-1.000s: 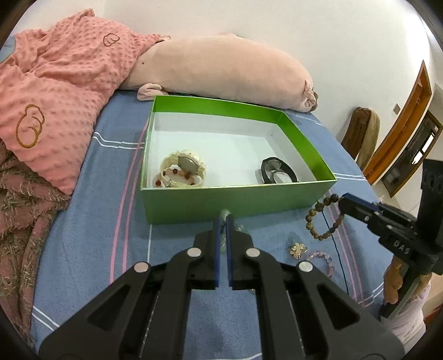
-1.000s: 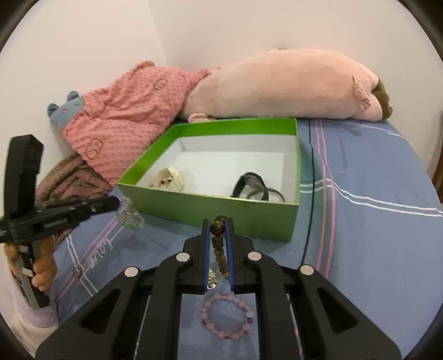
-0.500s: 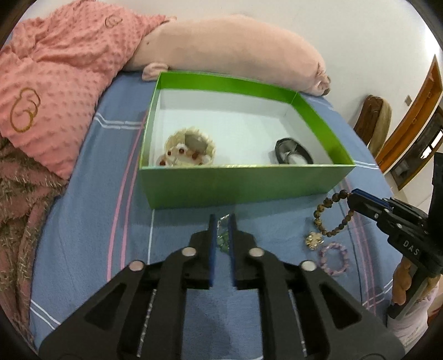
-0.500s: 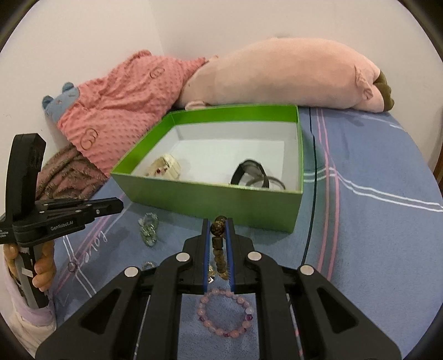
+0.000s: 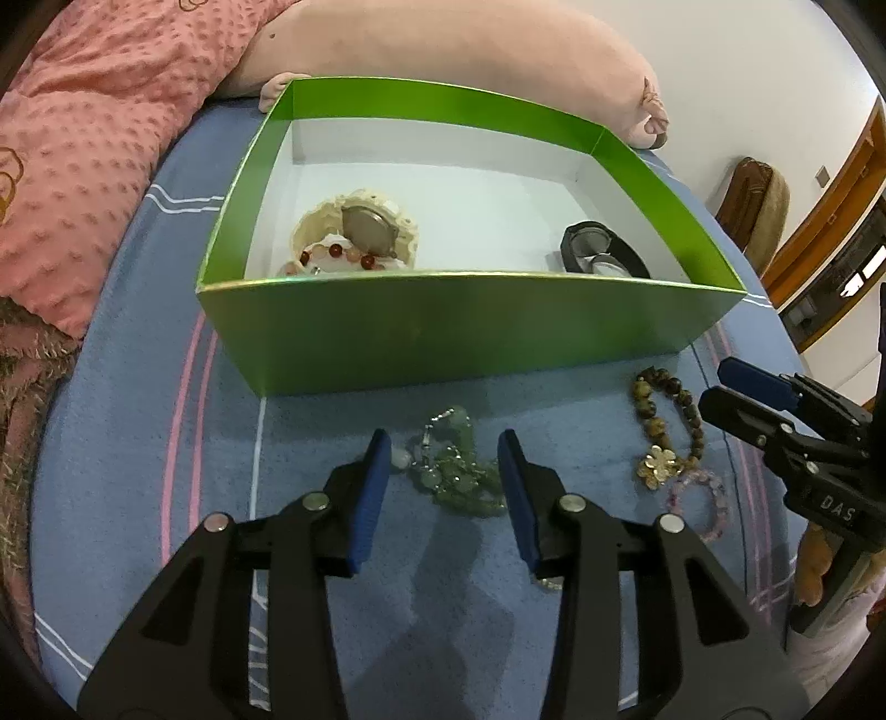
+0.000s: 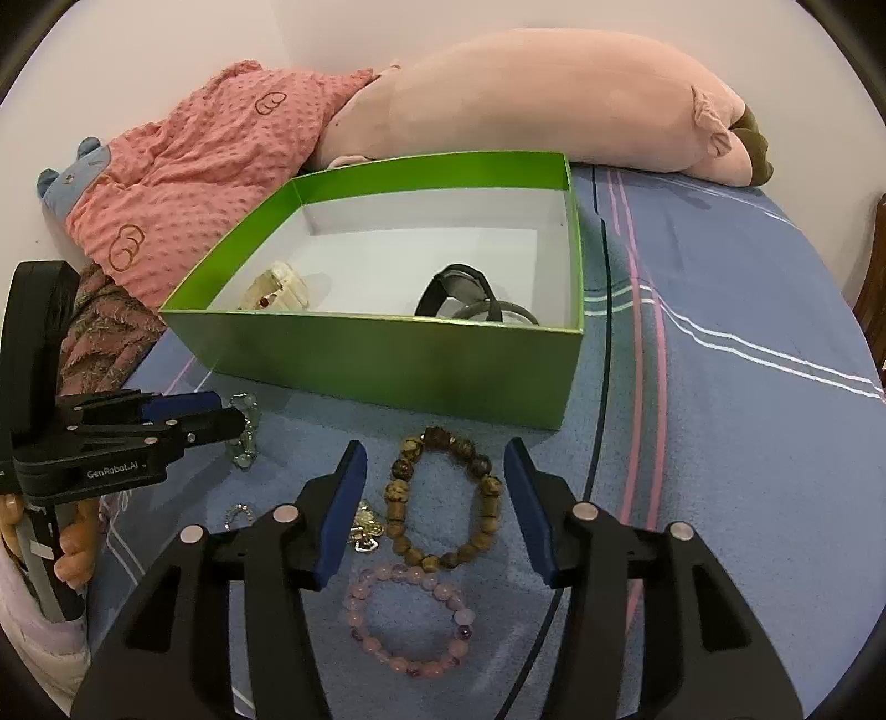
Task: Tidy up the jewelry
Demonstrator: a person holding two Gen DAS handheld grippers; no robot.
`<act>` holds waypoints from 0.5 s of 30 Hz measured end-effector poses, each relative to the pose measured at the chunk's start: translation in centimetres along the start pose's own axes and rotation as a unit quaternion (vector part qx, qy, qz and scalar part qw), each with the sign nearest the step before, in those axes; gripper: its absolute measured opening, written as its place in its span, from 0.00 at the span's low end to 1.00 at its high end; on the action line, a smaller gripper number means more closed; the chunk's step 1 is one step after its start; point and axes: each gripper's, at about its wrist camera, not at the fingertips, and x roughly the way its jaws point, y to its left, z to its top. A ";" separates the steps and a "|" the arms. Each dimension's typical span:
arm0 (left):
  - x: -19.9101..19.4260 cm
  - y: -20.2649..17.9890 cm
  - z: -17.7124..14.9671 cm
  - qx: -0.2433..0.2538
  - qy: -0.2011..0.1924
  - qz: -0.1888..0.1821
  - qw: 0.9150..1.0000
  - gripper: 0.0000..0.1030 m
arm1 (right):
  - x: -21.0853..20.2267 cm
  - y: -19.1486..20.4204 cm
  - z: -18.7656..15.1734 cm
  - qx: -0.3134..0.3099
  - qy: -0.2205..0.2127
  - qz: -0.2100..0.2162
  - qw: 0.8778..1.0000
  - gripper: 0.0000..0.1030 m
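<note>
A green box (image 5: pixel 470 332) (image 6: pixel 387 360) stands on the blue bedspread and holds a cream bracelet with a watch (image 5: pixel 354 232) and a black watch (image 5: pixel 603 255) (image 6: pixel 459 293). My left gripper (image 5: pixel 443 459) is open around a pale green bead bracelet (image 5: pixel 459 471) lying on the bed before the box. My right gripper (image 6: pixel 437 471) is open around a brown bead bracelet (image 6: pixel 443 498) (image 5: pixel 664 410) lying on the bed. A pink bead bracelet (image 6: pixel 410 620) (image 5: pixel 698 498) and a gold flower brooch (image 5: pixel 659 465) (image 6: pixel 365 526) lie next to it.
A pink plush pig (image 6: pixel 542 111) (image 5: pixel 443 50) lies behind the box. A pink dotted blanket (image 6: pixel 210 155) (image 5: pixel 72 138) is heaped at the left. A small silver piece (image 6: pixel 238 512) lies on the bedspread (image 6: pixel 720 415) left of my right gripper.
Both grippers have lowered and opened. The green bracelet and the brown bracelet, held before, now lie on the bed between the open fingers.
</note>
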 end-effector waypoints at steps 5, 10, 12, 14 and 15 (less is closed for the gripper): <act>0.6 -0.2 0.0 0.004 0.009 -0.004 1.000 0.39 | 1.9 -0.5 -0.2 0.002 0.039 -0.028 0.999 0.51; 0.7 -0.2 0.0 0.006 0.009 -0.006 1.000 0.39 | 2.9 -1.0 -0.5 0.005 0.056 -0.040 0.998 0.51; 0.7 -0.3 0.0 0.007 0.008 -0.003 1.000 0.38 | 2.8 -0.7 -0.6 -0.004 0.056 -0.047 0.997 0.50; 0.8 -0.3 0.0 0.009 0.008 0.004 1.000 0.24 | 2.8 -0.6 -0.7 -0.013 0.055 -0.057 0.997 0.39; 0.8 -0.3 0.0 0.009 0.010 0.002 1.000 0.19 | 2.8 -0.4 -0.8 -0.020 0.055 -0.060 0.996 0.29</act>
